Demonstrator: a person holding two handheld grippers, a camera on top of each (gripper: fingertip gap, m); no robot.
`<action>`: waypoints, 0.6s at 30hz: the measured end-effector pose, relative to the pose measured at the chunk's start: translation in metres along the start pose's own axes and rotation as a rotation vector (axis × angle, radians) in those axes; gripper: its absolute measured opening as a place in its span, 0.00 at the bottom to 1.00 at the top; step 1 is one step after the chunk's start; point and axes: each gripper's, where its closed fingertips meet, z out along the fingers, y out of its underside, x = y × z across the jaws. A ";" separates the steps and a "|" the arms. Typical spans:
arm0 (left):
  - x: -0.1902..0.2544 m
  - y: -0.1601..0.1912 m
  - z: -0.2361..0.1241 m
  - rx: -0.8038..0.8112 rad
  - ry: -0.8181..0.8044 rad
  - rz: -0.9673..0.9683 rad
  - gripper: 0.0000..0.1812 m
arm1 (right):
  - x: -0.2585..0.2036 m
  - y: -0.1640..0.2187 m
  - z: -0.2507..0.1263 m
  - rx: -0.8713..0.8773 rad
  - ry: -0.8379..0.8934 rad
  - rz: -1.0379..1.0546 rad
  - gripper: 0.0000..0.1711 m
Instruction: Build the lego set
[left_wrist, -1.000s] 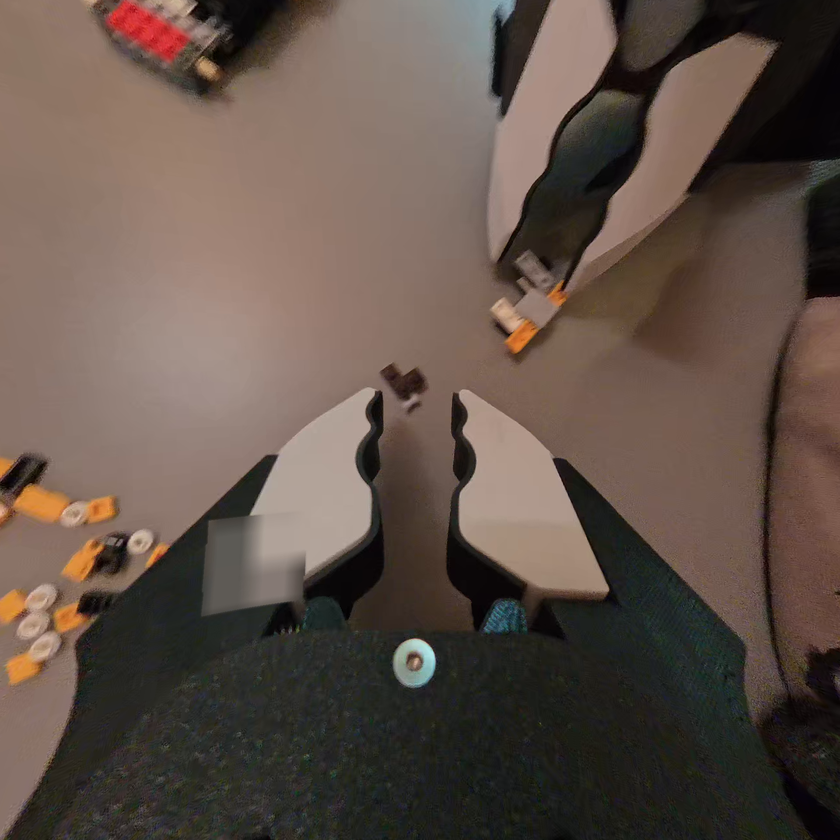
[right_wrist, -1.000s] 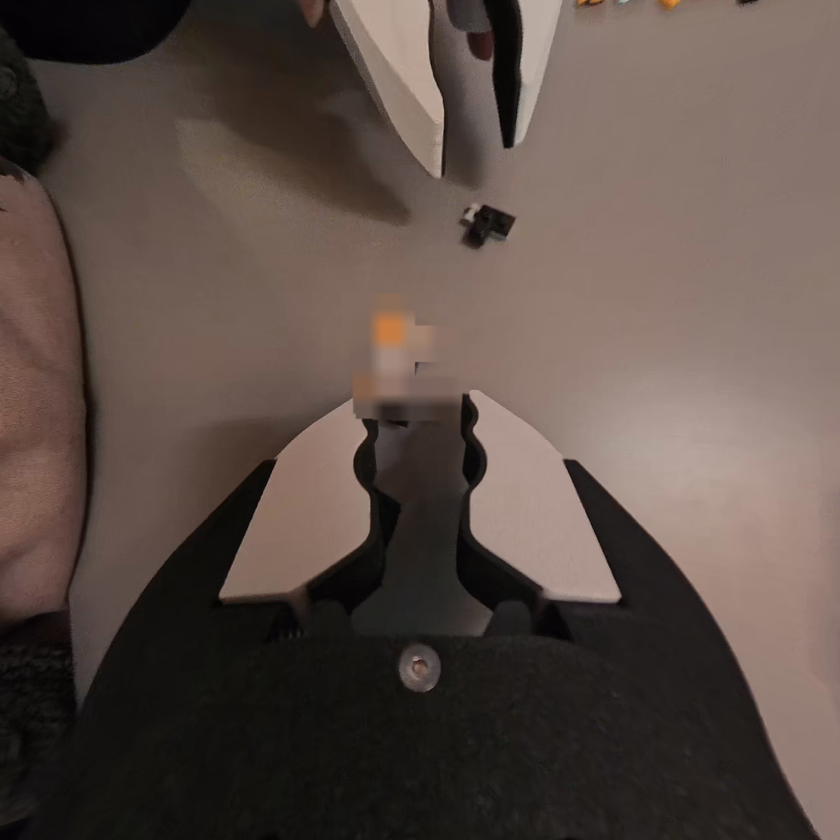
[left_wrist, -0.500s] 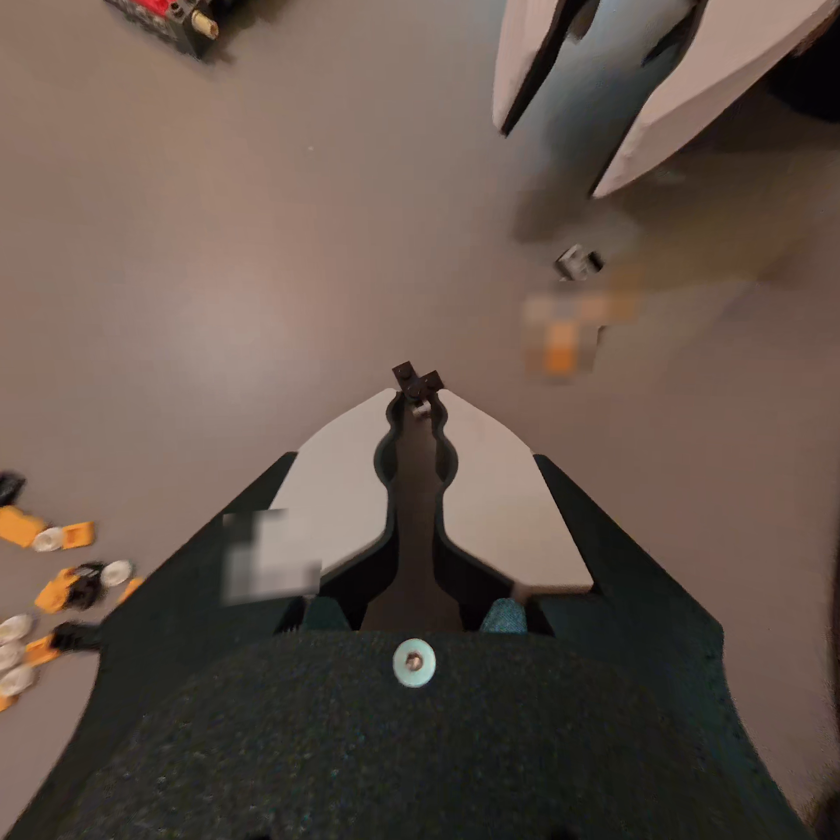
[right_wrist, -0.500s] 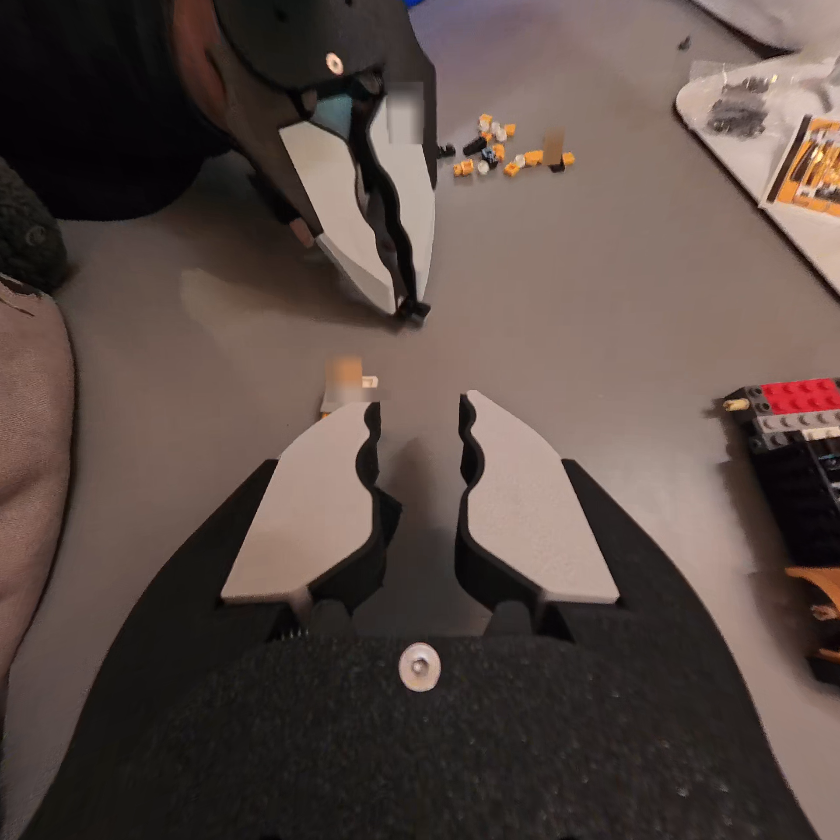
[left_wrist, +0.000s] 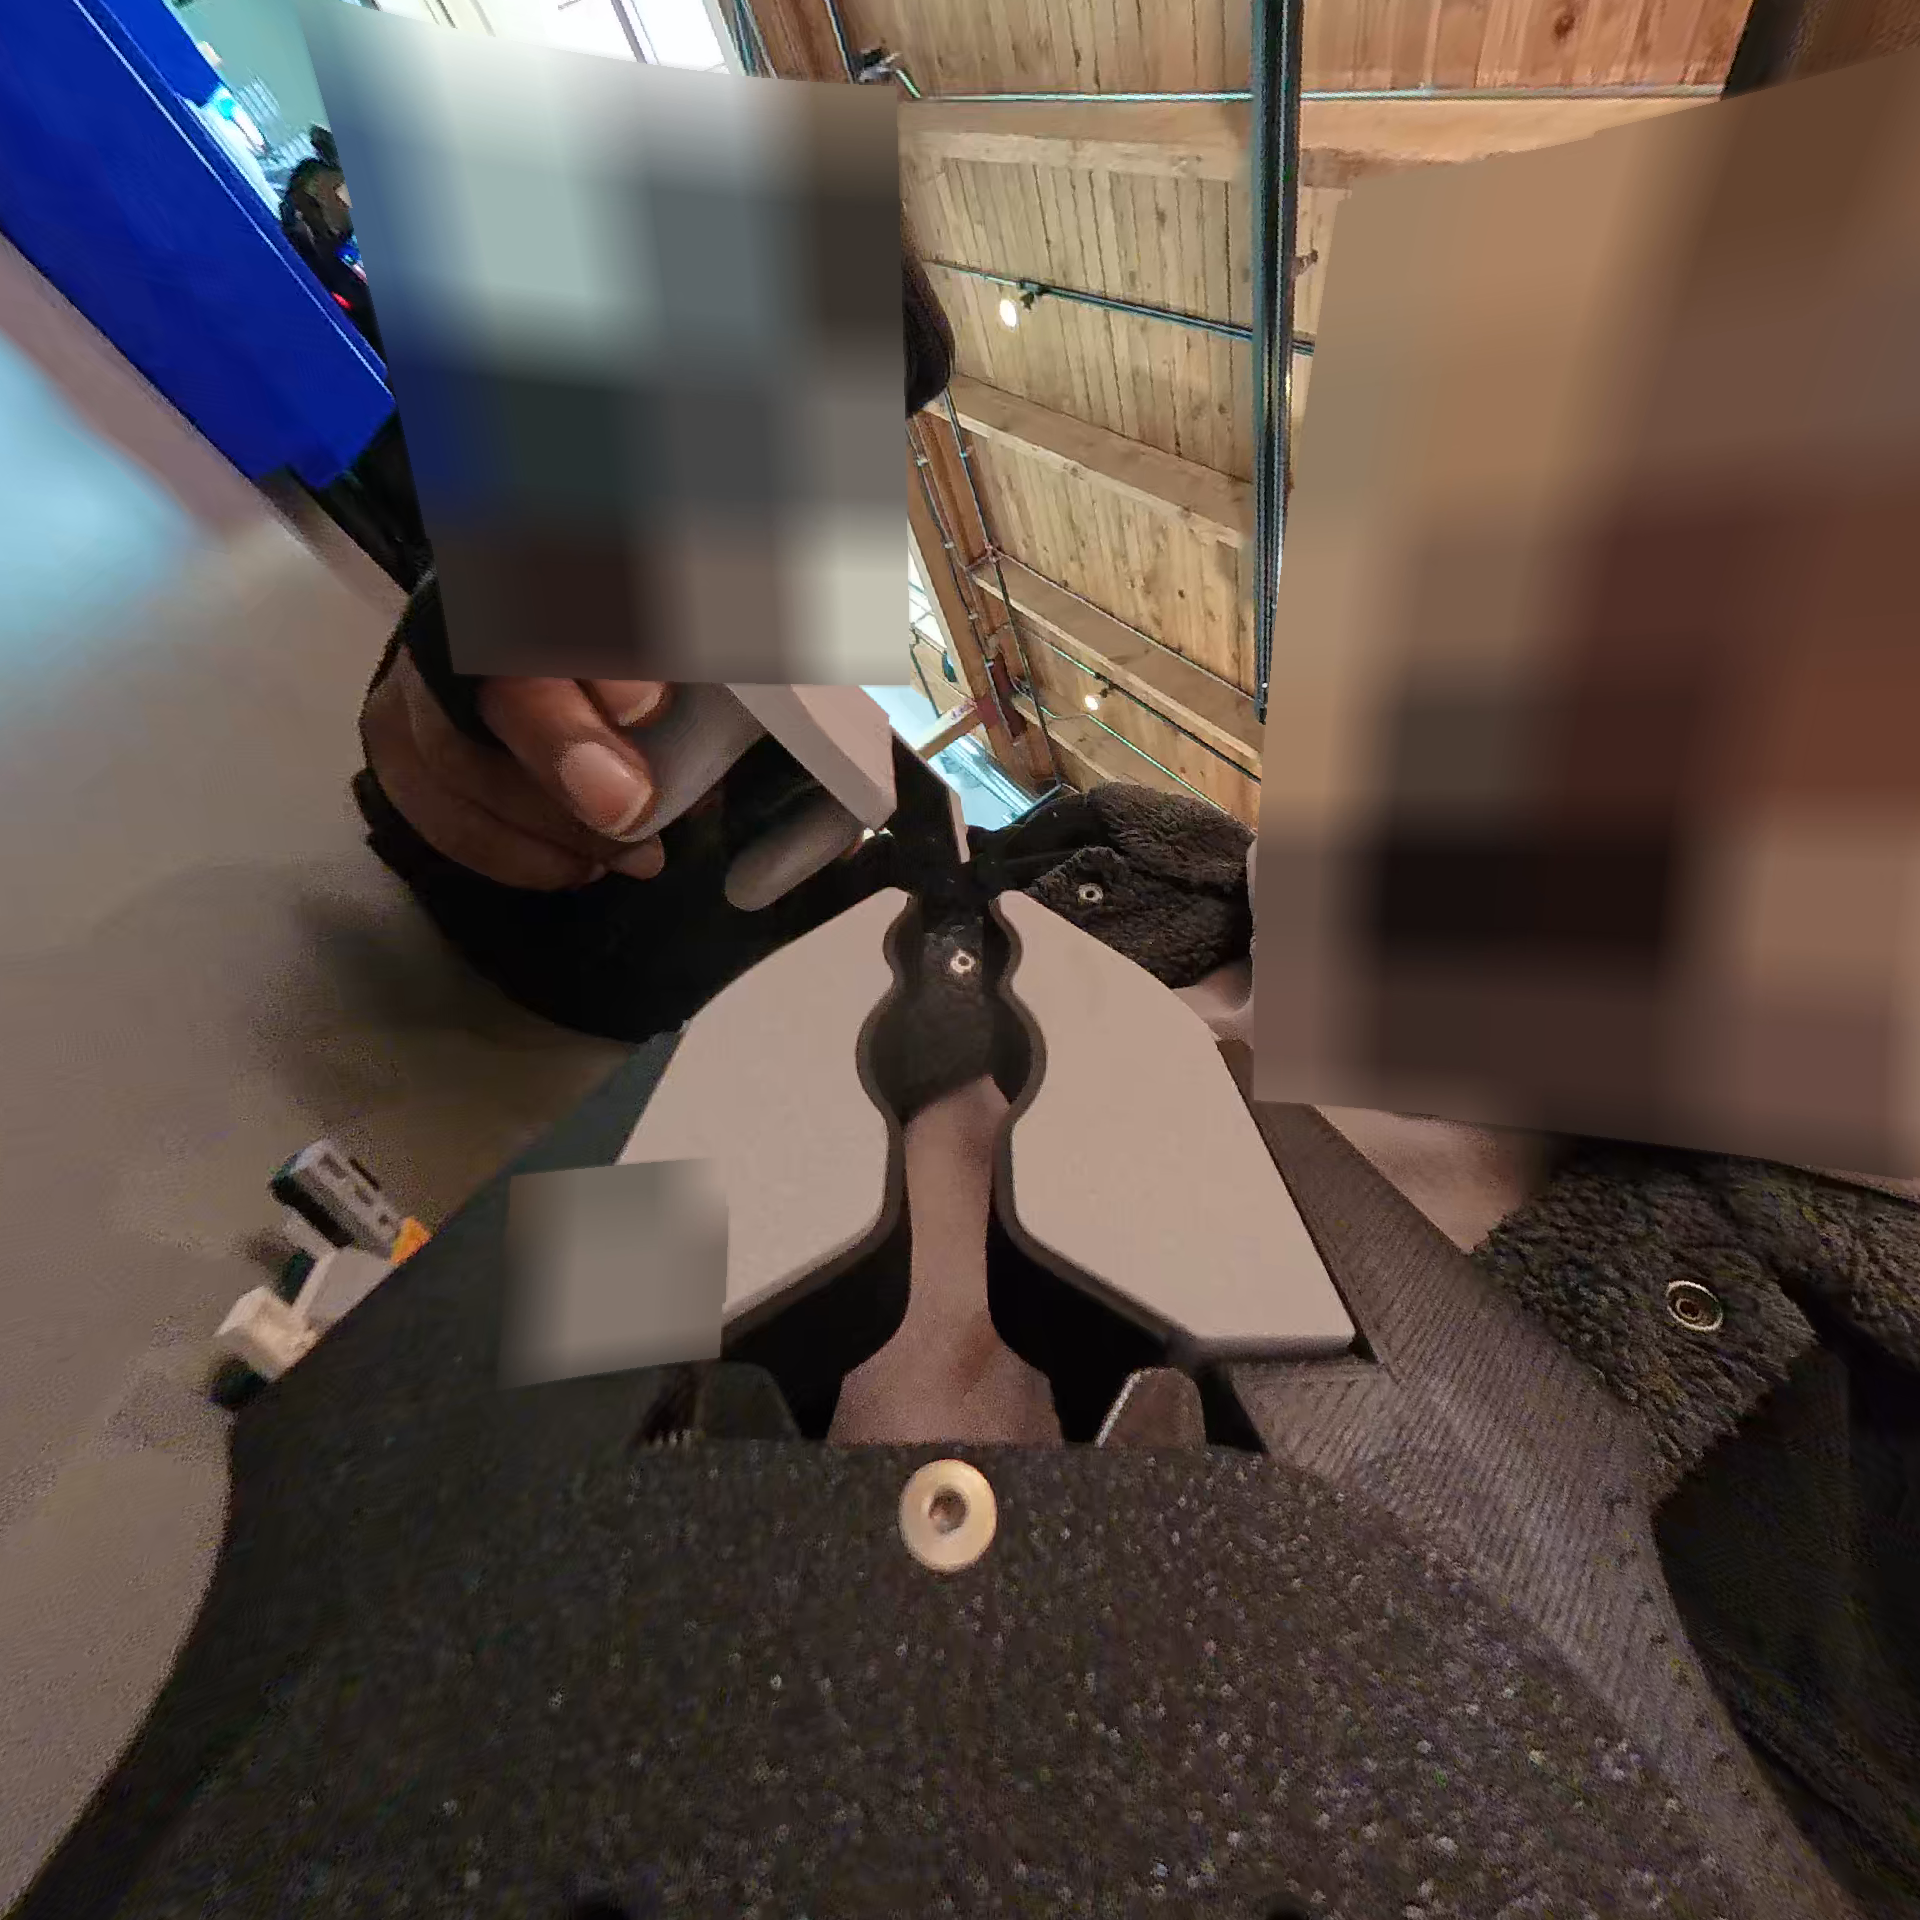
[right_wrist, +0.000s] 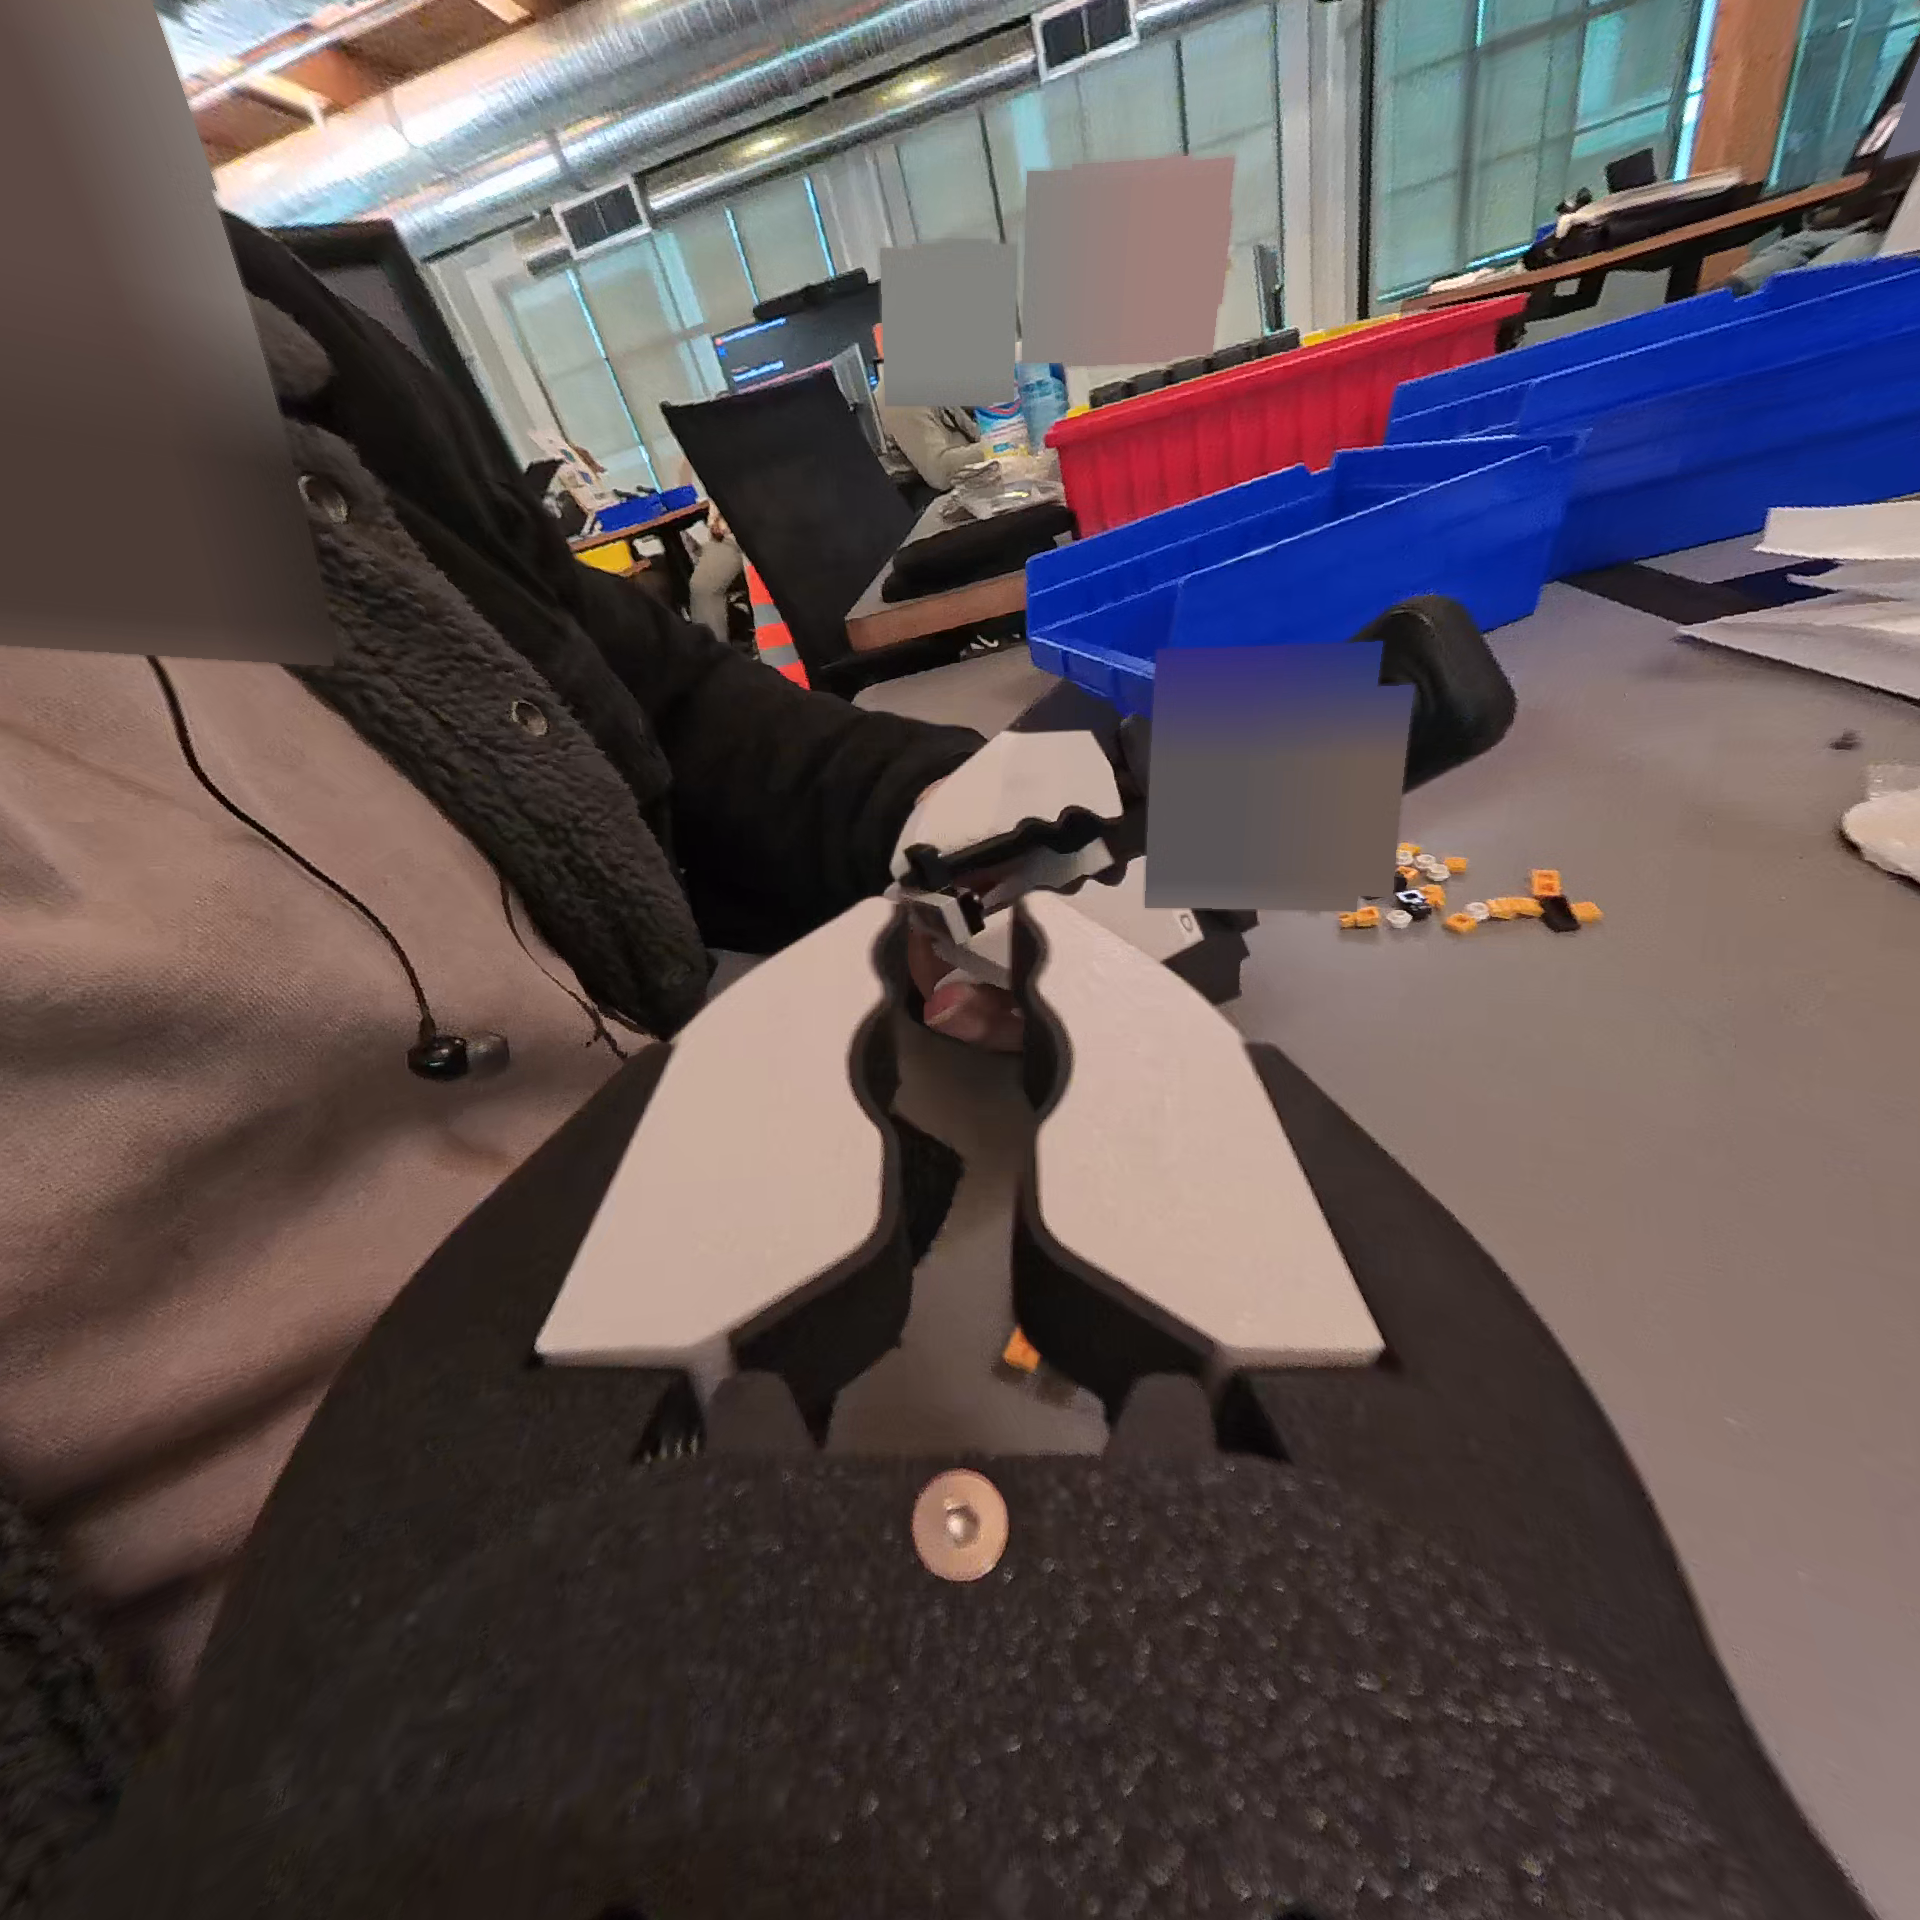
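**Two grippers meeting tip to tip above the table**

Left wrist view: the left gripper (left_wrist: 954, 883) is raised off the grey table (left_wrist: 156, 987), its fingers nearly closed on a small black lego piece (left_wrist: 951, 868) at their tips. The right gripper (left_wrist: 831, 821), held by a hand (left_wrist: 520, 790), meets it from 11 o'clock. A grey, white and orange lego subassembly (left_wrist: 322, 1257) lies on the table at 8 o'clock.

Right wrist view: the right gripper (right_wrist: 951, 914) stands narrowly parted, with a small grey-and-black lego piece (right_wrist: 951, 914) between its tips; whether it grips that piece cannot be told. The left gripper (right_wrist: 925, 862) reaches in from 1 o'clock. Loose orange, white and black lego pieces (right_wrist: 1475, 902) lie at 3 o'clock, near blue bins (right_wrist: 1351, 540).
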 end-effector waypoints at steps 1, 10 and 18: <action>0.001 0.002 0.003 -0.007 0.012 -0.003 0.05 | -0.005 0.000 0.000 -0.003 -0.026 -0.002 0.06; -0.029 0.006 -0.016 -0.174 -0.430 0.258 0.09 | 0.014 0.027 -0.008 -0.298 0.040 0.383 0.05; -0.057 0.018 -0.036 -0.316 -0.710 0.295 0.05 | 0.031 0.058 0.004 -0.588 0.043 0.523 0.05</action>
